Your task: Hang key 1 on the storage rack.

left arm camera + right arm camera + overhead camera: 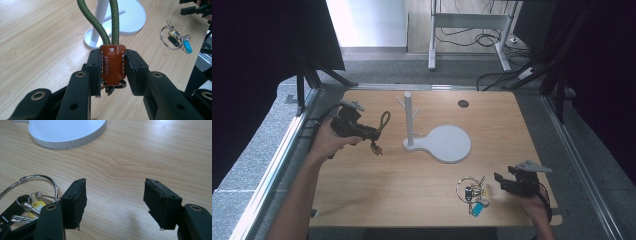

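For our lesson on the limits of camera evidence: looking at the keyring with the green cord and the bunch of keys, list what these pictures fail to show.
- Left gripper view: the metal fittings under the brown leather tab are hidden by the tab and the left tool.
- Left gripper view: the green cord loop is cut off by the top edge.
- High view: single keys in the key bunch are too small to tell apart.
- Right gripper view: the key bunch is cut off by the left edge and partly hidden behind the right tool.

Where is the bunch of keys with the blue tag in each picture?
High view: bunch of keys lies near the table's front edge, just left of the right hand-held gripper.
Left gripper view: upper right, on the wood.
Right gripper view: lower left corner, beside the left jaw.
Shared landmark: the white stand.
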